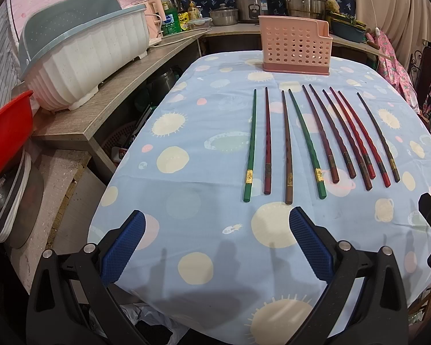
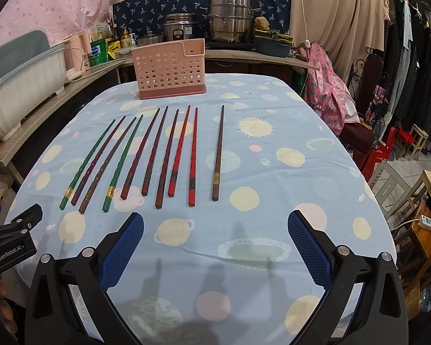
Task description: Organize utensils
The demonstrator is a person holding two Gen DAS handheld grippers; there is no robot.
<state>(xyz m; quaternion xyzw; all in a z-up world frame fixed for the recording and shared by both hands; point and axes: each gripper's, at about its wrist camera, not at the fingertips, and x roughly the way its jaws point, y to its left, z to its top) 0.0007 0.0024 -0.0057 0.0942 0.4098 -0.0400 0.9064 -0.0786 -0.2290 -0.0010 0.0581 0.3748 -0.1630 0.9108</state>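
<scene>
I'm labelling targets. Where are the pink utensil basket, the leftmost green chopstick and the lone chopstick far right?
pink utensil basket (image 2: 169, 72): right wrist view, perforated front wall.
leftmost green chopstick (image 1: 251, 146): left wrist view, mid-shaft.
lone chopstick (image 2: 219, 152): right wrist view, mid-shaft.

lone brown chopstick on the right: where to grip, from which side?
Likely with the open right gripper: come from above and pinch the brown chopstick across its thick near end, beside the gold band. It lies flat on the cloth, apart from the others, so both fingers have room.

I can read only one text: "GenRobot.AI", in white letters on the left gripper (image 2: 13, 231). The bottle labels at the back are too small for me.
</scene>
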